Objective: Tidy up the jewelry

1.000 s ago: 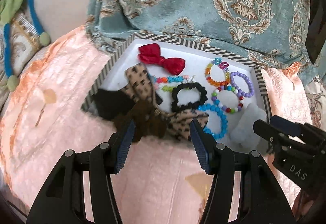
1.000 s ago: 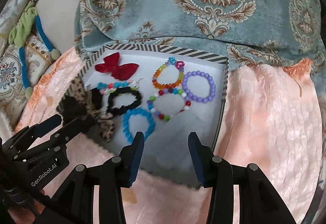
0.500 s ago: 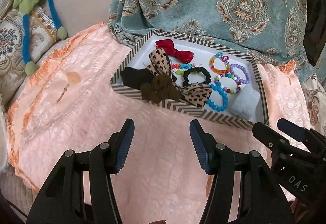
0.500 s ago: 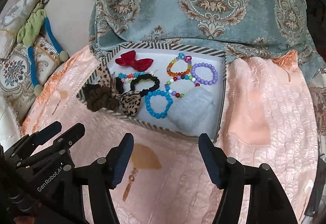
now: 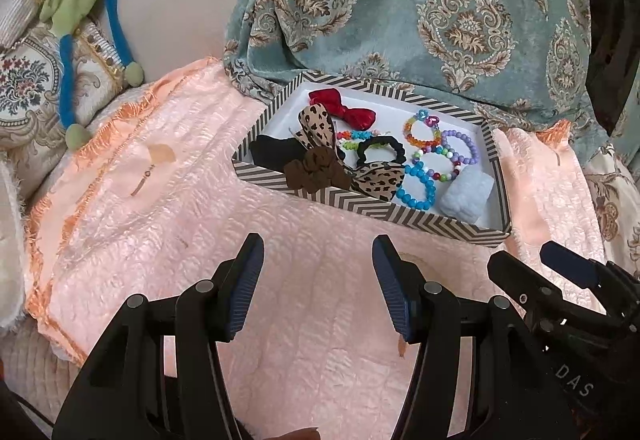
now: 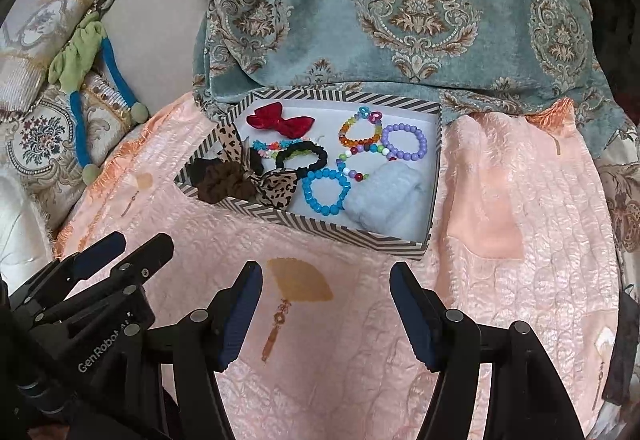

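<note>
Both of my claws hang over the pink bedspread point(image 6: 500, 300), short of the striped box point(image 6: 320, 226). Nothing sits between the fingers of my left gripper point(image 5: 318, 282), which gapes wide. My right gripper point(image 6: 326, 310) has just been opening and is empty too. Inside the box lie a blue bead bracelet point(image 6: 325, 191), a red bow point(image 6: 280, 122) and a pale blue scrunchie point(image 6: 386, 198).

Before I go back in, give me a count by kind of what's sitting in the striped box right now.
Beaded bracelets: 5, namely blue, purple, rainbow, mixed white and coloured, and a small one lying by the red bow
Bows: 2, red bow and leopard
Scrunchies: 2, black and brown
Black fabric piece: 1
Pale blue fluffy item: 1
Total: 11
</note>
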Available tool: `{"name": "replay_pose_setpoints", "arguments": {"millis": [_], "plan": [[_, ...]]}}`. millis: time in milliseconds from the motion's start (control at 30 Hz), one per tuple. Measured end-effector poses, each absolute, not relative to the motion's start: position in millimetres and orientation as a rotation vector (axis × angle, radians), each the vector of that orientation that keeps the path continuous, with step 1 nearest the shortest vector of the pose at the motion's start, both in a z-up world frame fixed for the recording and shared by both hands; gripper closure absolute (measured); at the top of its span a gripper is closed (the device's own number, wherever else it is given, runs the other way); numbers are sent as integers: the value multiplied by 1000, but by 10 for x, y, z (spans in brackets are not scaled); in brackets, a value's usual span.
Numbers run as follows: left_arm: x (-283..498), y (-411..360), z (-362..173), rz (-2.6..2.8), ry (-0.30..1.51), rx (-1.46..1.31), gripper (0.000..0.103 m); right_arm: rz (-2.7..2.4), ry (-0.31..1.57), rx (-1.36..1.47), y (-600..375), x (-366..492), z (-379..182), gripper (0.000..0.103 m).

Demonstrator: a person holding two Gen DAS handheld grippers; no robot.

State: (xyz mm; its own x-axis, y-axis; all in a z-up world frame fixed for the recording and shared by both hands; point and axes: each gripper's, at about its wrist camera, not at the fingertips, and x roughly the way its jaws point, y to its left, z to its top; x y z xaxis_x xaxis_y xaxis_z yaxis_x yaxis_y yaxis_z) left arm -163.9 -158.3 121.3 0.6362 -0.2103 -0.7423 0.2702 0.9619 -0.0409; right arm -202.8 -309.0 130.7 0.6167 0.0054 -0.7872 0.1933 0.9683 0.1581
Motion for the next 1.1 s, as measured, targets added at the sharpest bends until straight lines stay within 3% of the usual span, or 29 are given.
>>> {"name": "replay_pose_setpoints", "arguments": {"millis": [1100], "plan": [[-1704,-1580,1228,-275,839,74,47,-103,916,231,-3050,-2033,1315,36]]}}
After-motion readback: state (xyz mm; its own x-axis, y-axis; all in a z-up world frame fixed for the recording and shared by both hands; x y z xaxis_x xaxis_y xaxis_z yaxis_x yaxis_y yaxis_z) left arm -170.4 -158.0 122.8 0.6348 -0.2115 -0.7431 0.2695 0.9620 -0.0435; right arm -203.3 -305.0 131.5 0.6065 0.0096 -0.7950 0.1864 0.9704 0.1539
